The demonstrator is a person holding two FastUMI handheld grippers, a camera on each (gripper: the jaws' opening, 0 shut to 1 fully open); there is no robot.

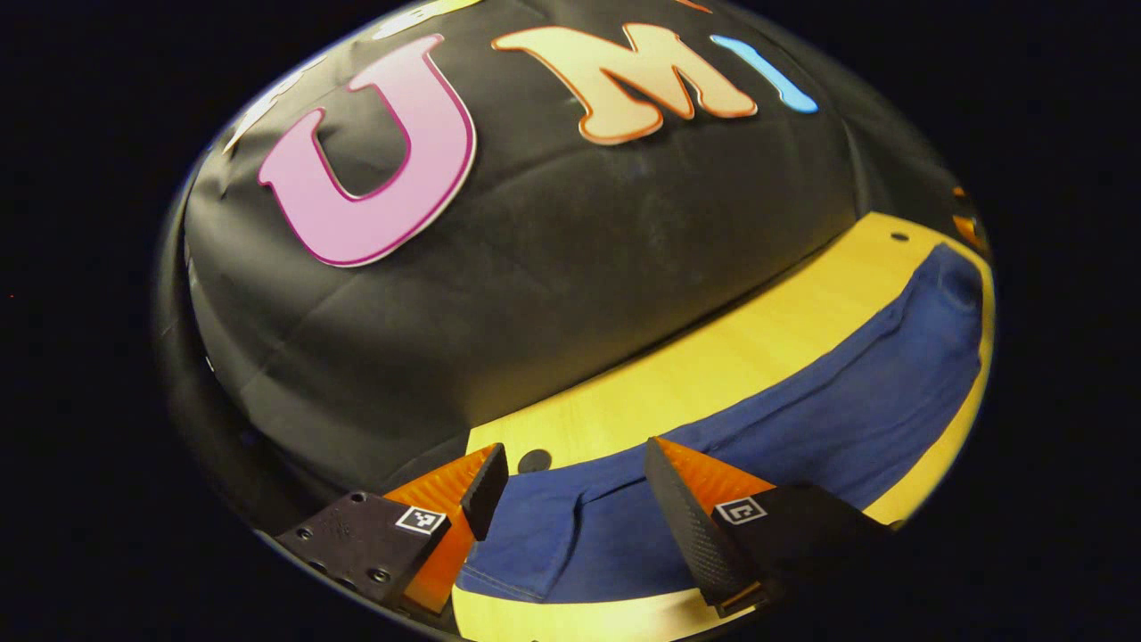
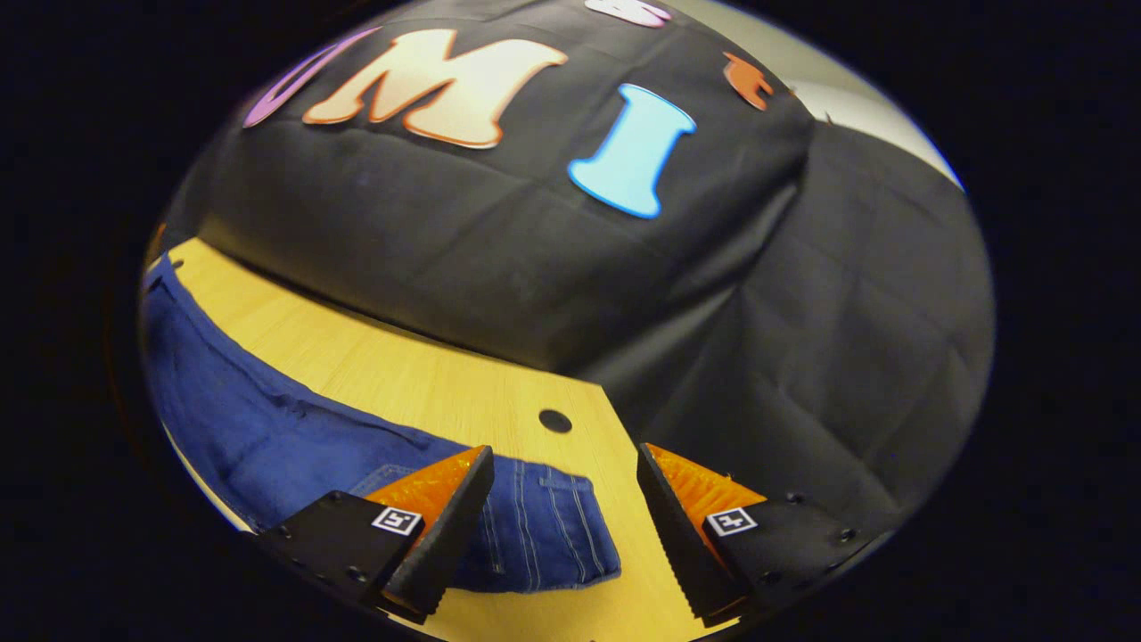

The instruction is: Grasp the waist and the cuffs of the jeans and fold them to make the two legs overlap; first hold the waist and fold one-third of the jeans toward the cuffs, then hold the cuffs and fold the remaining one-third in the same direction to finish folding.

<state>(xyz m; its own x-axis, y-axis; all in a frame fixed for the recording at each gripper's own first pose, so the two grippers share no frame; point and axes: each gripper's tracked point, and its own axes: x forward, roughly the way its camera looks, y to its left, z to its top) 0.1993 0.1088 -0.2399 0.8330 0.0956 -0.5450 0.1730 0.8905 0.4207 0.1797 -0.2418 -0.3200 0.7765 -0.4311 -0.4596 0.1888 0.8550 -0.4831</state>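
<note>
The blue jeans (image 1: 829,410) lie flat as one long strip on the light wooden table (image 1: 713,357). In the left gripper view one end of the jeans lies right under my left gripper (image 1: 577,468), which hangs open just above the cloth with nothing between its fingers. The right gripper view shows the other end of the jeans (image 2: 535,526), marked with pale stitch lines. My right gripper (image 2: 564,477) stands open over it; its left finger (image 2: 446,526) is above the denim and its right finger (image 2: 677,526) is above bare table. Which end is the waist I cannot tell.
The black cloth wall (image 1: 553,267) rises close behind the table's far edge. Small round holes mark the tabletop, one hole (image 1: 534,461) by the left gripper and one hole (image 2: 554,421) by the right. A strip of bare wood (image 2: 401,366) runs between the jeans and the wall.
</note>
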